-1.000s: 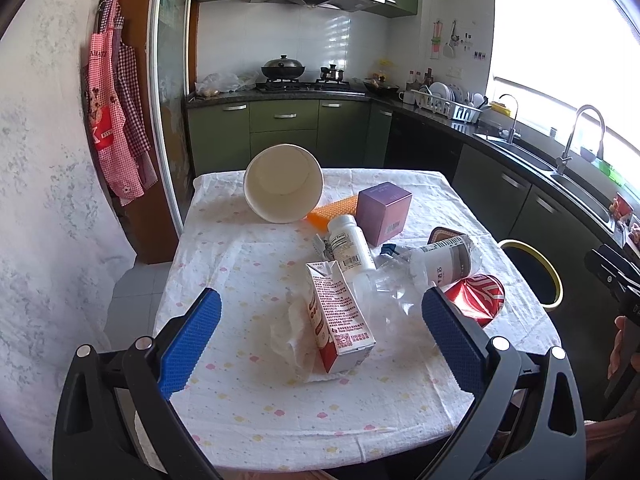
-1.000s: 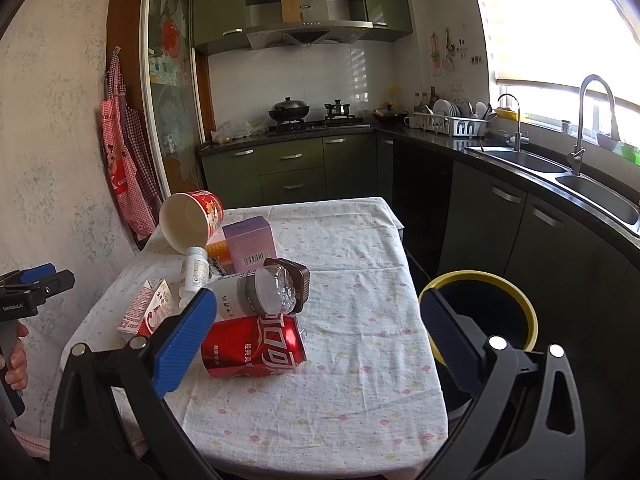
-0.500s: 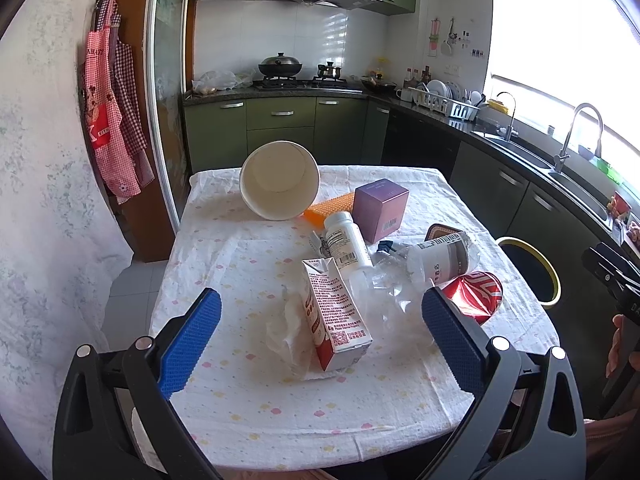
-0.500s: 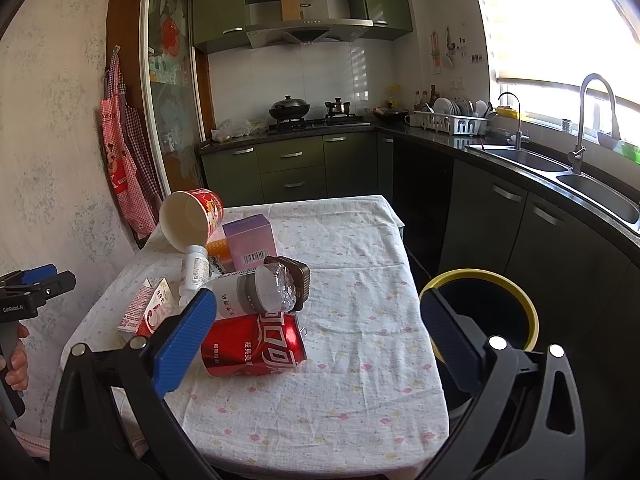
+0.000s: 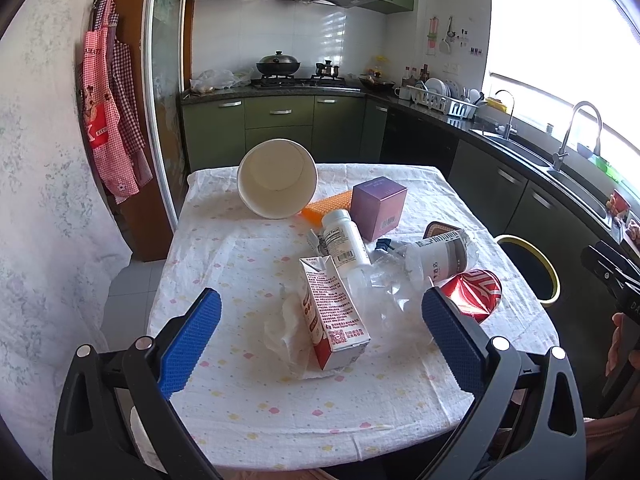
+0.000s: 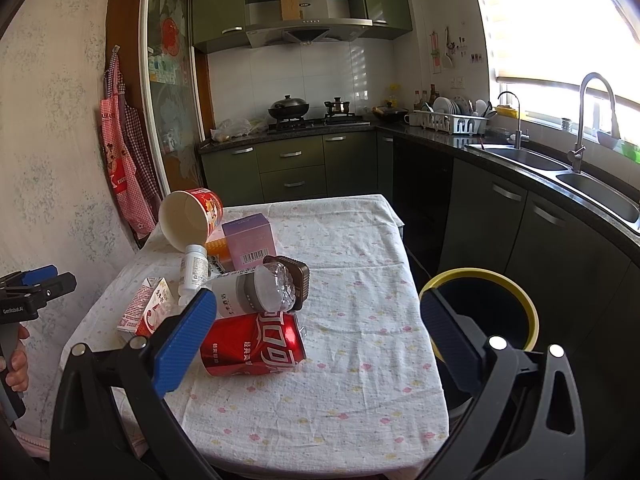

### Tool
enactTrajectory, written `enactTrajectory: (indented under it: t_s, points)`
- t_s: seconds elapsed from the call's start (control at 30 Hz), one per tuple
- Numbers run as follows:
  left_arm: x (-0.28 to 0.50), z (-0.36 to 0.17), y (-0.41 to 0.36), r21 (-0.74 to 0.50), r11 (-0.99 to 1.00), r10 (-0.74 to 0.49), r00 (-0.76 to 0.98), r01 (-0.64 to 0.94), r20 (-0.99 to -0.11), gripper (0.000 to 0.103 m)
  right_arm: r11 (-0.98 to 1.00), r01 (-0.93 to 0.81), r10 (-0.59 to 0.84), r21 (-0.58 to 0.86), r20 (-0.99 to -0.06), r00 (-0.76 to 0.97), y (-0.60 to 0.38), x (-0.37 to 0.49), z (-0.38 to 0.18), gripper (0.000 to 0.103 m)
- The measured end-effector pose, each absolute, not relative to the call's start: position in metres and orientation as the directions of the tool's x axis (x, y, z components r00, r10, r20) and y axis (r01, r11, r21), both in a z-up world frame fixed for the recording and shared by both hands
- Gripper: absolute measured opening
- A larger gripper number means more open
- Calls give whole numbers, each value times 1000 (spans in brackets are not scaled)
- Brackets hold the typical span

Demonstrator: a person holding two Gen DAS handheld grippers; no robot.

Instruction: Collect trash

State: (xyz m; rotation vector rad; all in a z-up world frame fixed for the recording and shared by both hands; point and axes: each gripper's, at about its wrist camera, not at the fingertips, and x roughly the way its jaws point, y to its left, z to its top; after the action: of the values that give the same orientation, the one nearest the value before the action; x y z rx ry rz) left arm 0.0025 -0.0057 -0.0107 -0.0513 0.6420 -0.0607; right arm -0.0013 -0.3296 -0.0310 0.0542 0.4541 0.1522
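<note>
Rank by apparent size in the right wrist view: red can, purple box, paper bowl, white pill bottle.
1. red can, though it lies nearest the camera
2-3. paper bowl and purple box, too alike to rank
4. white pill bottle

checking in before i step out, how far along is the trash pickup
Nothing looks done yet: what shows of the yellow-rimmed bin beside the table looks empty. Nothing is in hand: the left gripper and right gripper are both open and empty. All is left on the table: red cola can, milk carton, crushed plastic bottle, white pill bottle, purple box, paper noodle bowl, tissue.
</note>
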Motion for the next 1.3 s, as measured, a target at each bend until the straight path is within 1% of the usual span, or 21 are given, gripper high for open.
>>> enactTrajectory:
  t_s: [0.57,0.73,0.87,0.93,1.07,1.2,1.3]
  points:
    - [7,-15,-8,-54,998,-64,789,39,-612,99,987,-137,162,86,-450,878,-326,3,-43,97]
    - [16,-20,-4,-56,998,-62,778,35,-625,99,986,-159,168,59,-455,875,-322,11,-36,97]
    - [26,-27,4,-71,997,-61,762,20,-644,99,974,-228,210,11,-432,877,-312,27,-22,97]
    - [32,-31,8,-77,997,-63,754,16,-654,99,966,-256,215,-37,-432,876,-301,41,-16,97]
    - [45,-36,14,-60,998,-43,748,4,-663,99,923,-366,276,-117,-463,842,-269,78,-6,97]
    - [62,-39,25,-74,997,-40,744,-13,-667,99,874,-455,323,-171,-494,807,-233,115,0,97]
    - [77,-41,33,-88,996,-40,737,-26,-674,99,842,-490,332,-227,-497,801,-204,141,2,93]
